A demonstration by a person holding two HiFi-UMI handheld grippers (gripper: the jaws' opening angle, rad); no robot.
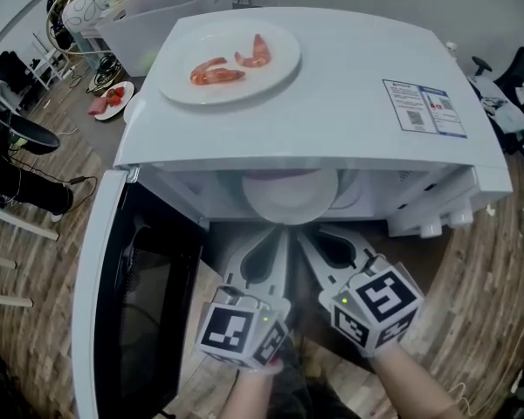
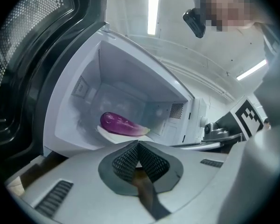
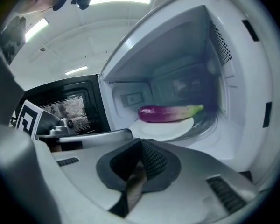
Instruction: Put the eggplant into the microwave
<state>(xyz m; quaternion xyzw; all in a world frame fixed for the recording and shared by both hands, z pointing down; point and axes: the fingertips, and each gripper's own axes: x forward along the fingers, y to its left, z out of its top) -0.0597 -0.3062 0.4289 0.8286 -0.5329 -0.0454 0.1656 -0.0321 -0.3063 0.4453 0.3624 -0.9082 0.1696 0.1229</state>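
A purple eggplant [image 2: 121, 124] [image 3: 170, 113] with a green stem end lies on a white plate [image 1: 288, 195] [image 3: 165, 130] inside the white microwave [image 1: 332, 103]. The microwave's door [image 1: 113, 304] hangs wide open to the left. Both grippers hover just in front of the opening, side by side, pointing into the cavity. My left gripper [image 1: 282, 234] [image 2: 138, 144] is shut with nothing between its jaws. Beside it, my right gripper [image 1: 304, 234] [image 3: 141, 141] is also shut and empty. Neither touches the eggplant or the plate.
On top of the microwave sits a white plate [image 1: 271, 81] with two shrimp [image 1: 217, 74]. A white bin [image 1: 170, 7] stands behind, and a small plate of red food [image 1: 113, 100] lies at the left. The microwave's knobs [image 1: 445, 225] are at the right front.
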